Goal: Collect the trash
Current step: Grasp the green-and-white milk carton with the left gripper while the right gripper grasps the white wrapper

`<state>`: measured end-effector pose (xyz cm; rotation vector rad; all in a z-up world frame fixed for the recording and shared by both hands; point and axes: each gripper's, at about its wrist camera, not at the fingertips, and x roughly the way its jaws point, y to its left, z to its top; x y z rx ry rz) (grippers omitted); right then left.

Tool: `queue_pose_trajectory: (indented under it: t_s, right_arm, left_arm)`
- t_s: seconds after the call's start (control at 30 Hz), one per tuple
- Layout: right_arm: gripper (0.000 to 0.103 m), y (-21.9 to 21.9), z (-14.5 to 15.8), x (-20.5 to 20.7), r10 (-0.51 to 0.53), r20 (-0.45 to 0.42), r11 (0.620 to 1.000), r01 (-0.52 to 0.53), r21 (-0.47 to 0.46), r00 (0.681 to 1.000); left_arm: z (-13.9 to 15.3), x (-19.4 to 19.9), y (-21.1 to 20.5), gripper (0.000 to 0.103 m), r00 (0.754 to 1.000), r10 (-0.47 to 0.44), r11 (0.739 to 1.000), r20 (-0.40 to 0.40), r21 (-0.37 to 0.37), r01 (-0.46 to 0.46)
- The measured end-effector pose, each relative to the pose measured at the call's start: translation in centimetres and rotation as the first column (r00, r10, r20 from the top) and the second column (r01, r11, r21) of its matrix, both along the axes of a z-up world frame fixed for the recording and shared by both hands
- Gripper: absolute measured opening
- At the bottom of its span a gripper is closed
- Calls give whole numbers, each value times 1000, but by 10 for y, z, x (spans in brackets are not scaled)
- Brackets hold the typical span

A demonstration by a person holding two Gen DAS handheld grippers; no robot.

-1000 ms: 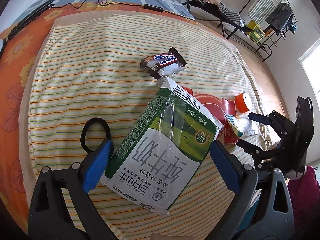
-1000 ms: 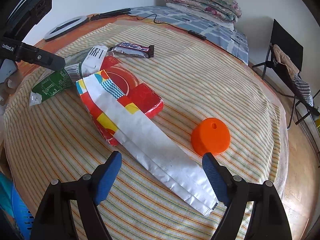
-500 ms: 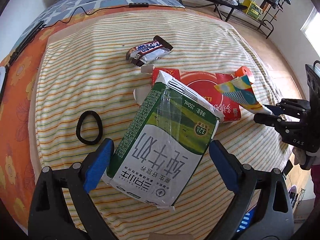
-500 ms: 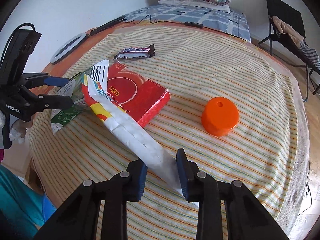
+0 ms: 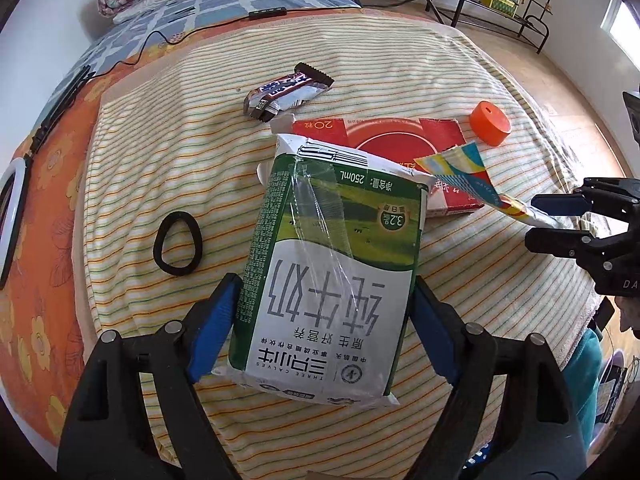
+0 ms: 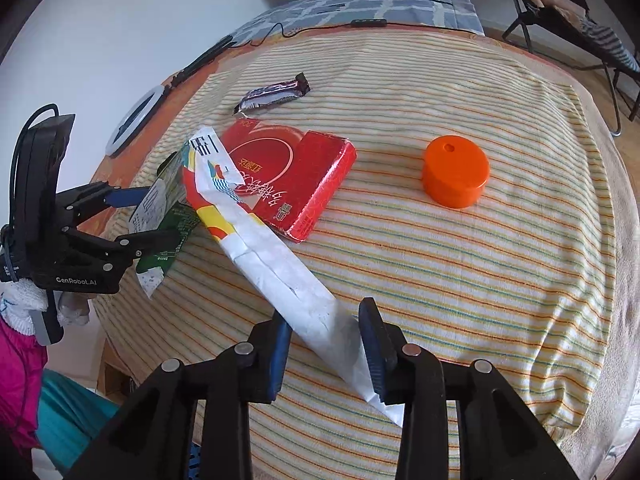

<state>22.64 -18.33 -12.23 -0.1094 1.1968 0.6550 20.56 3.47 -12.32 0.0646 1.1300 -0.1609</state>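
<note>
My left gripper (image 5: 324, 324) is shut on a flattened green and white milk carton (image 5: 332, 264) and holds it above the striped cloth; it also shows in the right wrist view (image 6: 136, 218). My right gripper (image 6: 326, 344) is shut on a long white and multicoloured snack wrapper (image 6: 276, 264), its far end lifted over the red flat box (image 6: 288, 176). The wrapper also shows in the left wrist view (image 5: 472, 176). A dark candy bar wrapper (image 5: 286, 92) and an orange cap (image 6: 456, 170) lie on the cloth.
A black hair tie (image 5: 177, 243) lies on the cloth at the left. A white ring light (image 6: 138, 118) and black cables sit on the orange sheet beyond. Folding chairs (image 6: 568, 4) stand at the back right. The cloth's edge drops off near me.
My left gripper has closed on the milk carton and lifted it. My right gripper, shut on the wrapper since half a second ago, has raised it further off the red box.
</note>
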Motion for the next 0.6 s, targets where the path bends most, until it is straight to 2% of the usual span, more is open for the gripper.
queue_pose_trajectory:
  t_s: [0.1, 0.27, 0.37, 0.4, 0.43, 0.6]
  right_arm:
    - [54, 13, 7, -3, 47, 70, 998, -43, -49, 996]
    - [53, 36, 14, -10, 151, 179, 979, -122, -164, 972]
    - [53, 44, 10, -10, 183, 180, 966, -143, -214, 966]
    - [51, 45, 7, -8, 185, 168, 965, -146, -219, 968]
    - [39, 44, 5, -7, 183, 158, 964, -146, -221, 970]
    - [20, 35, 5, -8, 147, 134, 977, -122, -177, 980]
  left_arm:
    - [2, -2, -2, 84, 1000, -3, 1000, 18, 7, 3]
    - [3, -3, 1, 84, 1000, 15, 1000, 24, -4, -14]
    - [6, -5, 4, 83, 999, 30, 1000, 34, -7, -30]
    - [7, -7, 5, 83, 999, 34, 999, 38, -10, -34]
    - [9, -8, 6, 83, 998, 38, 999, 42, -11, -38]
    - [17, -16, 10, 83, 996, 58, 998, 63, -21, -56]
